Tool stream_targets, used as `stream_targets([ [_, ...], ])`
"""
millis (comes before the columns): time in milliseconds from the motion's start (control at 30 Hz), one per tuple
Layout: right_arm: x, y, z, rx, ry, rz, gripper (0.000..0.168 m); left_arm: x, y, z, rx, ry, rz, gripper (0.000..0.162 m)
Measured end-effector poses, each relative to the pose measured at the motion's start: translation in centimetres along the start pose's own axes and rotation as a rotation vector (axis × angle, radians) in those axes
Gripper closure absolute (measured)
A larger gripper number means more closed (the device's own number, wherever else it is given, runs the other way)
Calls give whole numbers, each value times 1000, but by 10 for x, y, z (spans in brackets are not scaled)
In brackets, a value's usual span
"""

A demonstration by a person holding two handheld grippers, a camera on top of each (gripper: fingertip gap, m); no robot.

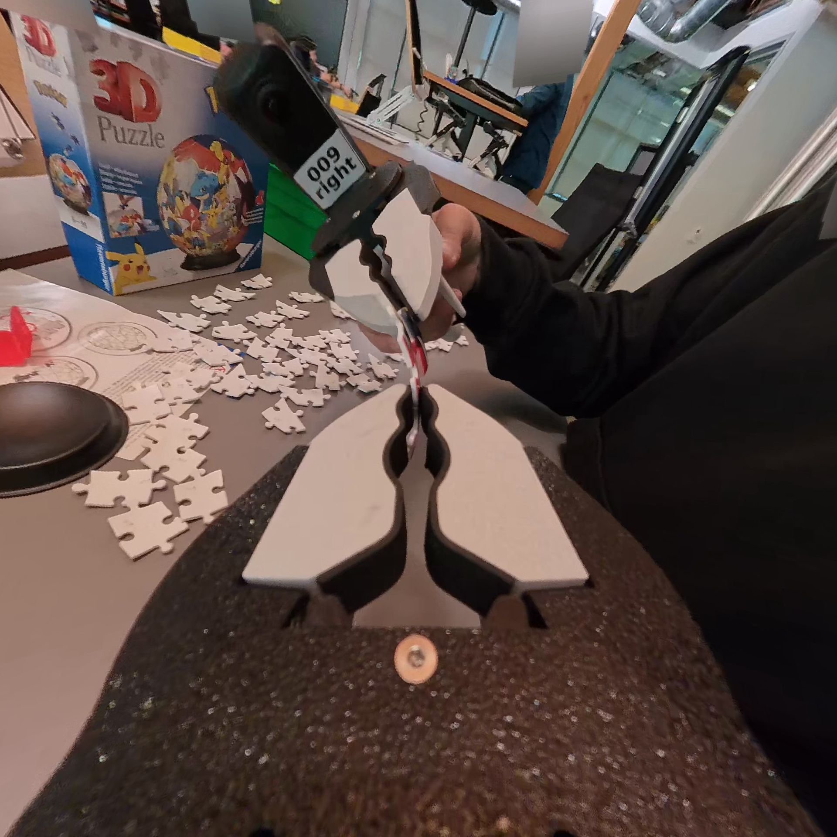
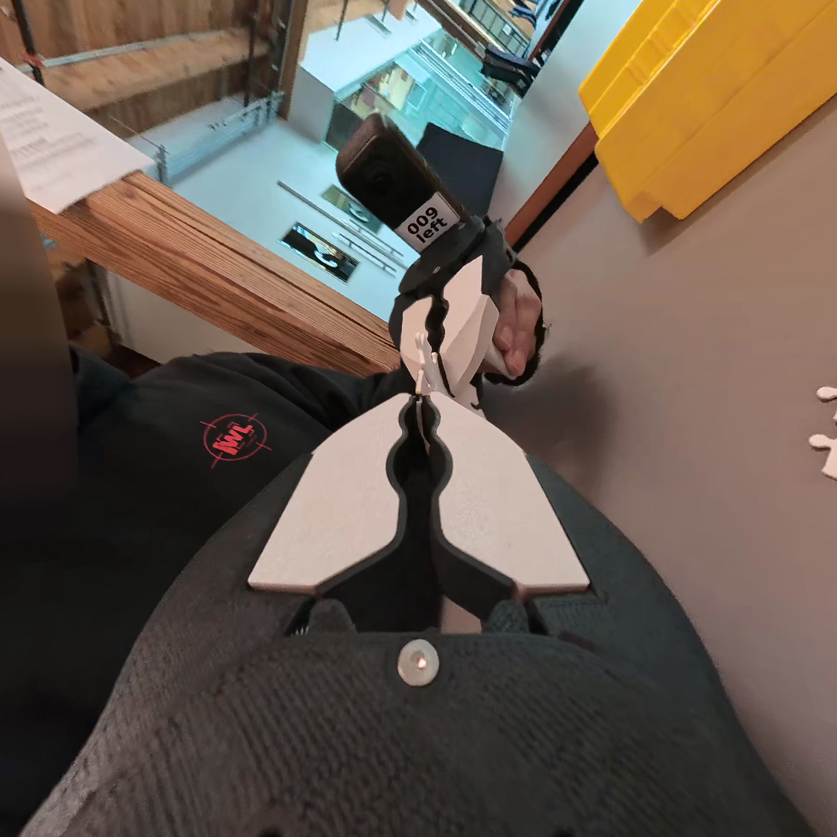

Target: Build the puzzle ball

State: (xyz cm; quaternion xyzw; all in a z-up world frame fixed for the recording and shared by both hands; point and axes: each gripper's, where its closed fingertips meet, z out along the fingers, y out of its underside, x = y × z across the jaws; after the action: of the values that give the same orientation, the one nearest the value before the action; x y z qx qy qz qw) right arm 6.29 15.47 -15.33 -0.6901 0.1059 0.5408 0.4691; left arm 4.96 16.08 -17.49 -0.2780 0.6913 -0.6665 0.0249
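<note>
L gripper (image 1: 414,410) & R gripper (image 1: 410,324) both clamp puzzle pieces (image 1: 416,358) edge-to-edge above loose pieces (image 1: 290,358) on table (image 1: 45,589)

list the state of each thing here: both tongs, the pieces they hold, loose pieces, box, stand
left tongs: shut on held pieces
right tongs: shut on held pieces
held pieces: midair, between both tongs
loose pieces: scattered, white side up
puzzle box: upright
black stand: bare
</note>
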Motion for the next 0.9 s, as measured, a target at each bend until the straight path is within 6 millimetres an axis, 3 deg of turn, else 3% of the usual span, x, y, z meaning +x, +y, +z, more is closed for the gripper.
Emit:
stream_targets([
  [100, 3, 3, 1, -7, 3, 3, 165, 0, 2, -1, -40, -17, 24, 161],
  [233, -4, 1, 3, -18, 16, -59, 166, 5, -1, -3, -7, 59, -86, 161],
  [400, -1, 2, 2, -26, 16, -23, 165, 2, 1, -2, -39, -3, 37, 161],
  [500, 4, -1, 2, -16, 72, -95, 166, -1, 1, -3, -44, -11, -22, 161],
  [567, 5, -6, 0, 6, 112, -159, 165, -4, -1, -3, -6, -4, -72, 160],
  [700, 4, -16, -8, 74, 172, -255, 146, -4, -16, -9, 123, 26, -115, 161],
  [900, -1, -14, -7, 155, 168, -253, 144, -10, -23, -18, 202, 17, -144, 161],
])
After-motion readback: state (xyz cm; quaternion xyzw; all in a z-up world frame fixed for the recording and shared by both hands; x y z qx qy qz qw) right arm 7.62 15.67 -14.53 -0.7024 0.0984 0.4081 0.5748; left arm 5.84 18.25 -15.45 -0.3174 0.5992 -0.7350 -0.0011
